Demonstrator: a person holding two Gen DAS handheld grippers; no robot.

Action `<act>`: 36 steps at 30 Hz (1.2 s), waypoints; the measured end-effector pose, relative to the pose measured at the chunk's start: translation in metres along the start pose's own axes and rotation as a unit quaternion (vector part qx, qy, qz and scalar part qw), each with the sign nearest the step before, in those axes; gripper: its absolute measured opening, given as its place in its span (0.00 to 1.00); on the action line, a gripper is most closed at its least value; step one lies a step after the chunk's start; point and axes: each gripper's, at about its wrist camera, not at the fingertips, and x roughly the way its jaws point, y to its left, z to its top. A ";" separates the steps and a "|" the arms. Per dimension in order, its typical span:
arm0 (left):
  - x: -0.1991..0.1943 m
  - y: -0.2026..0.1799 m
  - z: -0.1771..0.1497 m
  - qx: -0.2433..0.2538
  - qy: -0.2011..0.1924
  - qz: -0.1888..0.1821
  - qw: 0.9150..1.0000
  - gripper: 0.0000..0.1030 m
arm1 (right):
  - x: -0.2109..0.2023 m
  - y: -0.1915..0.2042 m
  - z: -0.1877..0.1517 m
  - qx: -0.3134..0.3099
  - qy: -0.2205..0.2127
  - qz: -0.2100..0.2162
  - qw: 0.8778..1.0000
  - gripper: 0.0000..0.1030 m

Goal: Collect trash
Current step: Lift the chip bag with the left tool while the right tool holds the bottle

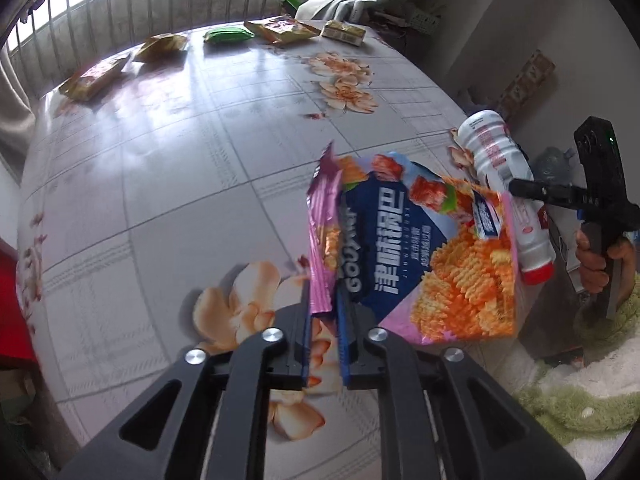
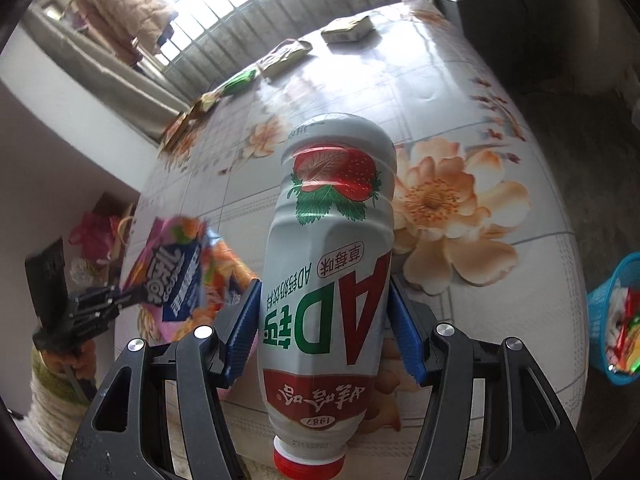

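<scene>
My left gripper (image 1: pixel 325 312) is shut on the edge of a pink and blue snack bag (image 1: pixel 424 248) and holds it above the flowered table (image 1: pixel 180 184). My right gripper (image 2: pixel 324 320) is shut on a white AD milk bottle (image 2: pixel 332 264) with a red cap, held cap toward the camera. The bottle (image 1: pixel 508 196) and right gripper (image 1: pixel 532 190) also show at the right of the left wrist view. The bag (image 2: pixel 180 272) and left gripper (image 2: pixel 116 298) show at the left of the right wrist view.
Several snack packets (image 1: pixel 280 30) lie along the table's far edge by the window bars. A blue basket (image 2: pixel 612 320) holding wrappers stands right of the table. A green fuzzy rug (image 1: pixel 580 400) lies on the floor. A red surface (image 1: pixel 12 312) is at the left.
</scene>
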 end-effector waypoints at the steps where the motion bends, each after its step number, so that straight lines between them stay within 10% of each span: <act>1: 0.004 0.002 0.006 -0.005 -0.001 0.013 1.000 0.31 | 0.001 0.003 0.000 -0.005 0.002 -0.001 1.000 0.56; 7: -0.005 0.028 0.025 -0.123 -0.076 0.026 0.989 0.71 | 0.004 0.008 -0.004 -0.007 0.005 0.000 1.000 0.56; 14: -0.031 0.065 -0.023 -0.324 -0.124 -0.020 0.938 0.74 | 0.006 0.007 -0.006 0.000 0.008 0.007 1.000 0.56; 24: -0.018 -0.001 -0.061 -0.311 -0.073 -0.120 0.940 0.73 | 0.004 0.013 -0.002 -0.026 -0.007 -0.036 0.999 0.55; 36: 0.005 -0.013 -0.047 -0.275 -0.046 -0.083 0.957 0.57 | 0.010 -0.028 0.048 -0.021 -0.022 -0.053 0.998 0.55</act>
